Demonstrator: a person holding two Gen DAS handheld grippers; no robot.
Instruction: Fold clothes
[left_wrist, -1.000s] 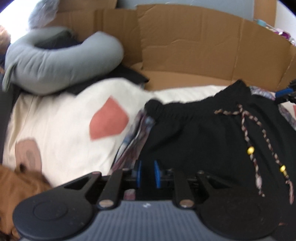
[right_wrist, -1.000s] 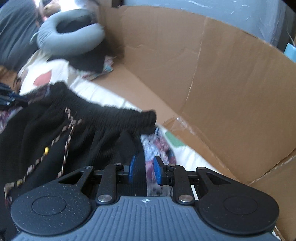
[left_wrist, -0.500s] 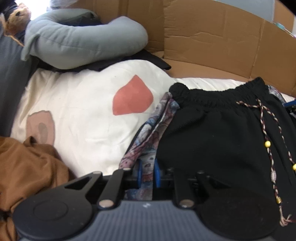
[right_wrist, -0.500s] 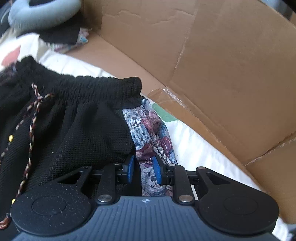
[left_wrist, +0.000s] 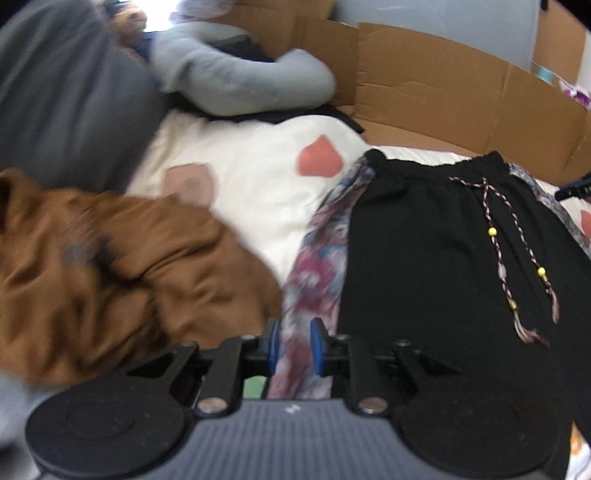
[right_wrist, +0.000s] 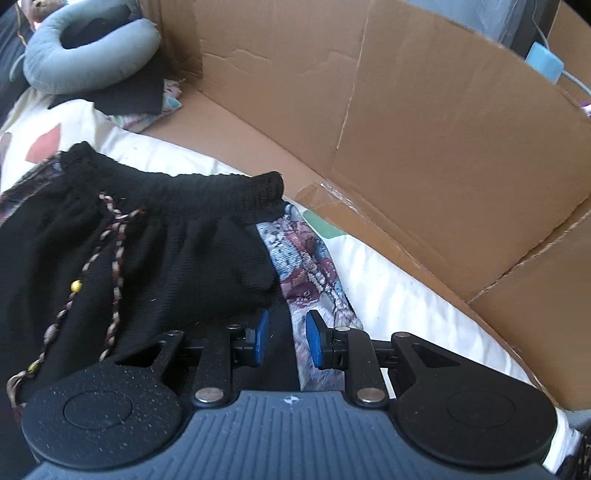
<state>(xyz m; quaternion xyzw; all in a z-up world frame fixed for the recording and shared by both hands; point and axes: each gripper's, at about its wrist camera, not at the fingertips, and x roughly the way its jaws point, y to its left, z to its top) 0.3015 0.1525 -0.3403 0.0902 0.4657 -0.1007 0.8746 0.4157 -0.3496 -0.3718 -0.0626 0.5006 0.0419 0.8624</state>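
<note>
Holding the black trousers by both side seams, you keep them spread flat on the cream bedspread, waistband toward the cardboard wall, which would suit a lengthwise fold. Your left gripper stands narrowly parted around the patterned side panel, and your right gripper does likewise around the opposite panel. Whether either pad actually pinches the cloth, I cannot tell. The legs are cut off below both cameras. The brown garment beside your left gripper is blurred, so its shape stays unclear.
</note>
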